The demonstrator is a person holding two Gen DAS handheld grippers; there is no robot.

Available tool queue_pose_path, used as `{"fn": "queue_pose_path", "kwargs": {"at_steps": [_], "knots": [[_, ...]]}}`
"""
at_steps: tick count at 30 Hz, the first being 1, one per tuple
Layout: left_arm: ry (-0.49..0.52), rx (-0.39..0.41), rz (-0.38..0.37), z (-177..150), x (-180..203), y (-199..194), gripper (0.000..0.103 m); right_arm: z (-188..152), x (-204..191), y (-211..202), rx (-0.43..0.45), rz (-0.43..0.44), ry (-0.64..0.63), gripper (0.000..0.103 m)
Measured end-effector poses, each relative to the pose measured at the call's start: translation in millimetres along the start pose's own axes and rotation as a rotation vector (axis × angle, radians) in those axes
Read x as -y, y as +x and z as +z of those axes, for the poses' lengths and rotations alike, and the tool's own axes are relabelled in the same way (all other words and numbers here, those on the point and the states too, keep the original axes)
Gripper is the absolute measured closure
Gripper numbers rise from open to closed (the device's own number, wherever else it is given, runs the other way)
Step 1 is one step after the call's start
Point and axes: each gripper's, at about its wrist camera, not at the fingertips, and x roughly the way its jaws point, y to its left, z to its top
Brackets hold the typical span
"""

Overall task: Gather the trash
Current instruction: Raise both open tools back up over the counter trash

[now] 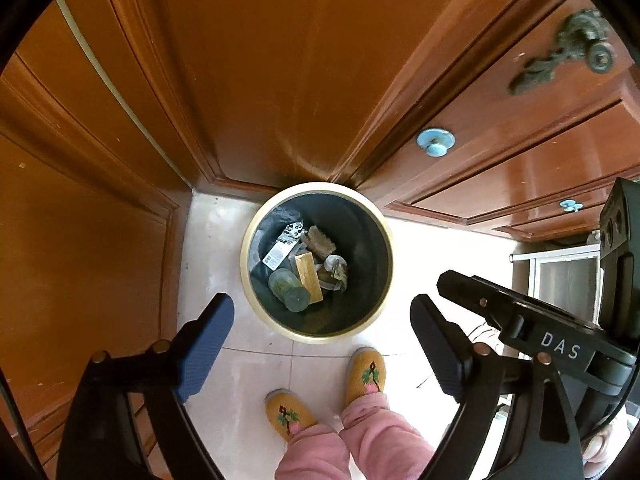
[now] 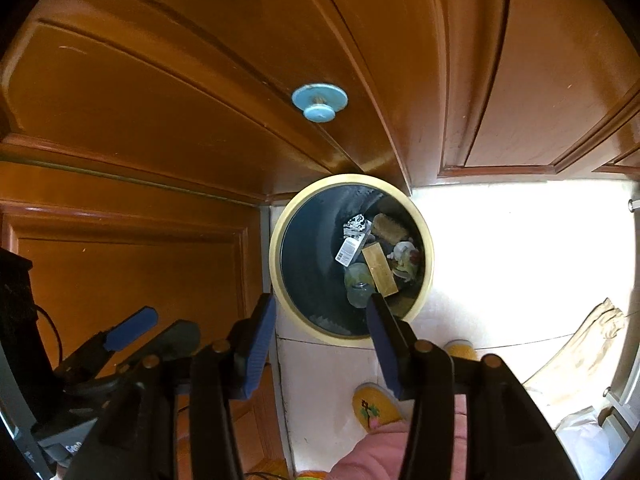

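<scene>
Evidently the trash bin (image 1: pixel 256 280) already holds scraps (wood block, wrapper, bottle); left gripper (image 1: pixel 322 344) and right gripper (image 2: pixel 322 336) hang empty above, fingers released; nothing else to collect is visible.

The pale, glossy tiled floor (image 1: pixel 224 248) carries a round dark bin with a cream rim (image 1: pixel 246 256), set in the corner against brown wooden cabinet fronts; just beside it stand two feet in yellow embroidered slippers (image 1: pixel 366 372) — nothing else shows clearly.
</scene>
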Motion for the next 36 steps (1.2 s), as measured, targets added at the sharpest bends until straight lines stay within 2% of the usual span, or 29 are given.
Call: {"fn": "queue_pose_path", "kwargs": {"at_steps": [11, 15, 25, 36], "knots": [[0.042, 0.031, 0.01, -1.4, 11.7, -92.7, 0.013, -13.3, -28.9, -68.3, 0.013, -0.013, 0.001, 0.055], [0.051, 0.05, -0.008, -1.9, 17.2, -132.5, 0.009, -16.3, -43.7, -101.1, 0.033, -0.006, -0.005, 0.055], [0.05, 0.155, -0.047, -0.7, 35.8, -246.9, 0.009, -23.2, -77.7, -192.2, 0.117, 0.01, -0.052, 0.055], [0.1, 0.258, -0.032, -14.1, 47.5, -355.6, 0.008, -42.1, -115.9, -284.5, 0.227, 0.013, -0.128, 0.055]]}}
